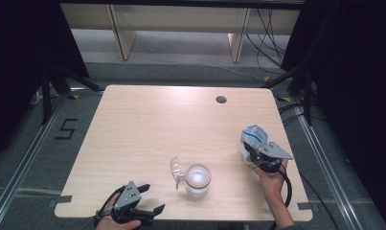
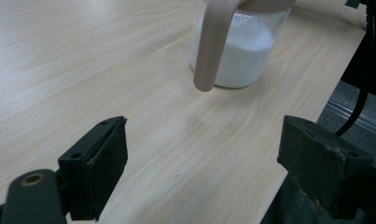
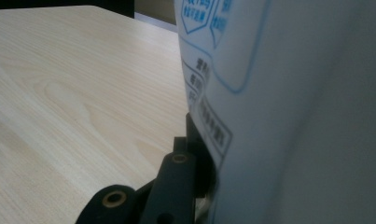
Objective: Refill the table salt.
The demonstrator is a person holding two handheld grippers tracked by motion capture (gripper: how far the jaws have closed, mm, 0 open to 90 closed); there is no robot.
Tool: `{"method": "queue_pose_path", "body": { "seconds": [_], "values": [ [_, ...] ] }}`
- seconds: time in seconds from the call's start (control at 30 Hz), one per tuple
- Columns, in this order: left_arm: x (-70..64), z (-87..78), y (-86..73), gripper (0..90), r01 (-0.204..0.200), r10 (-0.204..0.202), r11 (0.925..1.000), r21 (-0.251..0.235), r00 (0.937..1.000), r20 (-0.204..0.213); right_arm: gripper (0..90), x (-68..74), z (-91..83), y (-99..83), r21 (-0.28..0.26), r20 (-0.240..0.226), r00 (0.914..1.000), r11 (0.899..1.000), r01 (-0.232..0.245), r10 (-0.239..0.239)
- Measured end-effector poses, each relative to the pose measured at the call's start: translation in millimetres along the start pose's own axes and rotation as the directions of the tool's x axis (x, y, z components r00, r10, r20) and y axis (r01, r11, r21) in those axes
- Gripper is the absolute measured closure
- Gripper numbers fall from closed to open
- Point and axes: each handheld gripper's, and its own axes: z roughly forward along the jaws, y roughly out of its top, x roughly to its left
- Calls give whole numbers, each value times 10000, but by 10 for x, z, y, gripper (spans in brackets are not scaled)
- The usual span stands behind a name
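My left gripper (image 1: 150, 198) waits at the near edge of the desk (image 1: 147, 120), jaws spread wide, holding nothing. The jar (image 1: 198, 180) of white powder stands just ahead, lid flipped open for filling. Farther right, my right gripper (image 1: 252, 154) pinches the bag (image 1: 253, 135) upright so nothing spills.

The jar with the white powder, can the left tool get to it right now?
Probably yes. The left tool is open and holds nothing, and the left gripper view shows bare table between its jaws and the jar. The right tool, holding the bag, is off to the side.
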Motion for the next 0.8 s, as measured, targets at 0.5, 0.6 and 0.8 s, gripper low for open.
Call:
{"method": "queue_pose_path", "body": {
  "seconds": [0.5,0.6,0.8],
  "values": [
    [5,-2,-1,152,-41,40,10000,6,10000,37,798,-56,21,-61,183,32,9998,9996,-206,206],
    [8,-1,-2,152,-1,1,10000,-19,10000,52,736,-40,-18,-45,308,80,9986,9981,-533,531],
    [8,0,-1,152,17,-17,10000,-8,10000,80,575,-60,-67,-39,97,486,9974,9985,-547,541]
  ]
}}
